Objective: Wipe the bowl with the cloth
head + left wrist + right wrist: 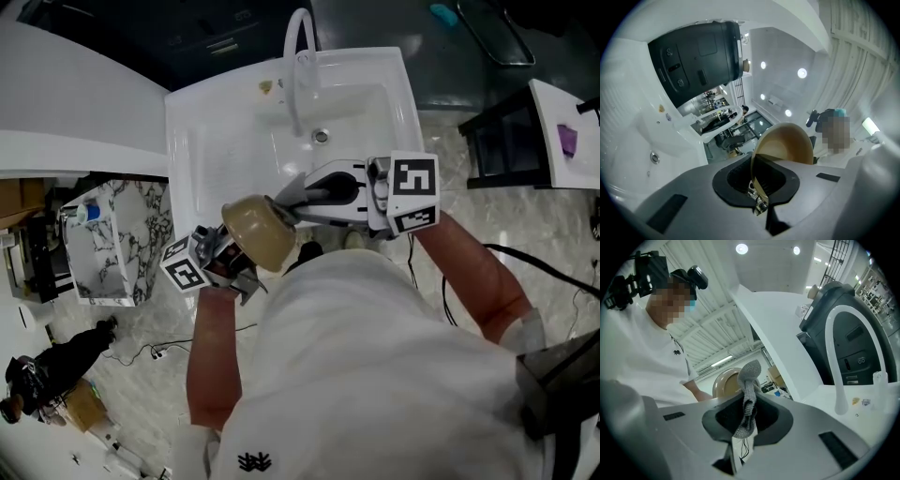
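**Work the cloth round the inside of the bowl, over the sink**

Your left gripper (758, 186) has its fingers pressed together on the rim of the tan bowl (260, 232). It holds the bowl on edge in the air, above the near edge of the white sink (211, 141). Your right gripper (744, 414) pinches the grey knitted cloth (749, 378), which stands up out of the fingers in a bunch. The bunch is just beside the bowl; whether it touches I cannot tell.

The bowl's mouth seems to face the cloth, so lead with the bunched tip and press it on the inner wall. Sweep in short arcs. A thin rim pinch is all that carries the bowl, so push towards your left fingers, not across them, or it may lever out. Roll your left wrist to bring fresh wall round rather than reaching deeper with the right.

The sink is glossy and hard, with a tall arched tap (298, 56) on its far side and a drain (321, 136) in the basin. A dropped bowl would likely skid or chip there. The floor (150, 328) is pale marble pattern, with cables trailing across it.
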`<move>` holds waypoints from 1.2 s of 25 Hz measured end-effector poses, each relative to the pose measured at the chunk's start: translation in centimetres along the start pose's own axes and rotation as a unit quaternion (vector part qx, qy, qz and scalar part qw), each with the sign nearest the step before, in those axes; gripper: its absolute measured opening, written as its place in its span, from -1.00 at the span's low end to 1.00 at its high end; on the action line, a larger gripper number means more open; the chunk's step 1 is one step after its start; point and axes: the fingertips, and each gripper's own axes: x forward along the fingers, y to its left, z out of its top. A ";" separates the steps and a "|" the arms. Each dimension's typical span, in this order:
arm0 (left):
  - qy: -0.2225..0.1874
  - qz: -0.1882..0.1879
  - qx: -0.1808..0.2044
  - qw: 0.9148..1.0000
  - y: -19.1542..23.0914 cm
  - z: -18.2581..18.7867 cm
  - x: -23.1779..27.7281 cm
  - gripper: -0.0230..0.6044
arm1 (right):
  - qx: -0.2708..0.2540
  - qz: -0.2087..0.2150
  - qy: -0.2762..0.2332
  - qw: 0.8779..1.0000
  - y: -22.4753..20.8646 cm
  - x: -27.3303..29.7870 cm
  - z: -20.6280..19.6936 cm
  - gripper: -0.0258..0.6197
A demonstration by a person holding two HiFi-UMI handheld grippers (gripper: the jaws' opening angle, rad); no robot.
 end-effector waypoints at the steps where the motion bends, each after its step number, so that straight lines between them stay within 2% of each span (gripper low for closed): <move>1: -0.006 0.009 0.000 1.000 0.3 0.1 -0.2 -0.88 | 0.003 0.004 0.003 1.000 0.2 -0.1 -0.3 -0.79; 8: -0.021 0.074 -0.009 0.997 3.0 0.3 -1.3 -0.88 | 0.011 0.046 -0.002 0.999 2.4 -0.9 -0.1 -0.79; 11: 0.008 0.105 -0.010 0.994 4.2 -0.7 -1.5 -0.88 | 0.000 0.058 0.006 0.998 3.2 -0.6 0.0 -0.79; 16: 0.036 0.117 -0.017 0.992 4.7 -1.8 -1.2 -0.88 | -0.017 0.062 0.007 0.998 3.4 0.1 0.7 -0.79; 20: 0.097 0.139 0.004 0.986 5.1 -3.8 -1.1 -0.88 | -0.029 0.058 0.006 0.998 3.3 0.7 1.4 -0.79; 23: 0.129 0.132 0.012 0.983 4.7 -5.2 -0.7 -0.88 | -0.034 0.053 0.008 0.998 2.7 1.1 1.6 -0.79; 26: 0.152 0.108 0.017 0.982 3.9 -6.0 0.0 -0.88 | -0.036 0.036 0.010 0.999 1.5 1.3 1.6 -0.79; 30: 0.164 0.073 0.036 0.983 2.1 -6.2 0.1 -0.88 | -0.029 0.028 0.005 0.999 0.3 2.4 1.3 -0.79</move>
